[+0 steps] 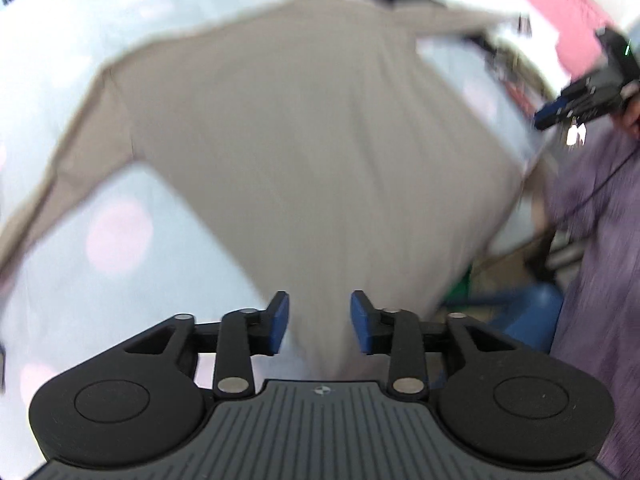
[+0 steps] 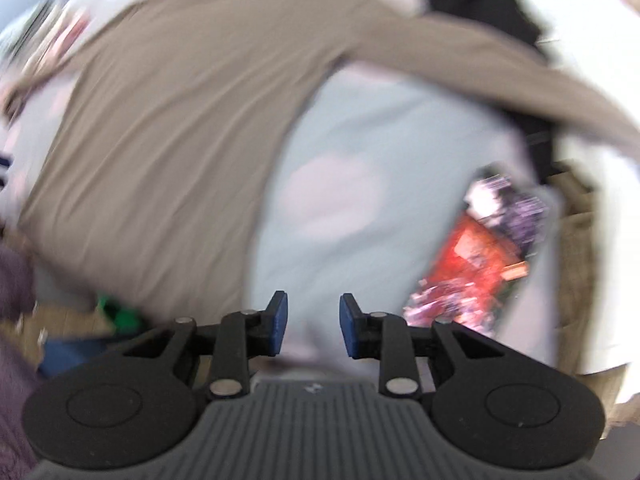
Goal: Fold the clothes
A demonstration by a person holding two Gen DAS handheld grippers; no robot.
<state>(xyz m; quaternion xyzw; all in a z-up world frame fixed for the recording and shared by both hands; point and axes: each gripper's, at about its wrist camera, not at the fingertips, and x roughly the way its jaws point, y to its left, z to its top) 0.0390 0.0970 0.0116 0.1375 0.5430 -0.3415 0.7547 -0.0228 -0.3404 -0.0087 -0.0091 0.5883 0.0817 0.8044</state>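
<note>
A beige long-sleeved shirt (image 1: 304, 140) lies spread flat on a pale sheet (image 1: 100, 240), sleeves out to both sides. It also shows in the right wrist view (image 2: 172, 120), with one sleeve (image 2: 520, 72) reaching right. My left gripper (image 1: 319, 322) is open and empty, above the shirt's near hem. My right gripper (image 2: 313, 322) is open and empty, over the sheet (image 2: 360, 168) beside the shirt's right edge. The right gripper also shows in the left wrist view (image 1: 576, 96), held up at the far right. Both views are blurred.
A black garment (image 2: 484, 4) lies at the far side. A red and purple patterned cloth (image 2: 484, 252) lies on the sheet at right. A person in purple clothing (image 1: 600, 220) stands at the bed's edge. A pink cloth (image 1: 560, 12) lies at the back.
</note>
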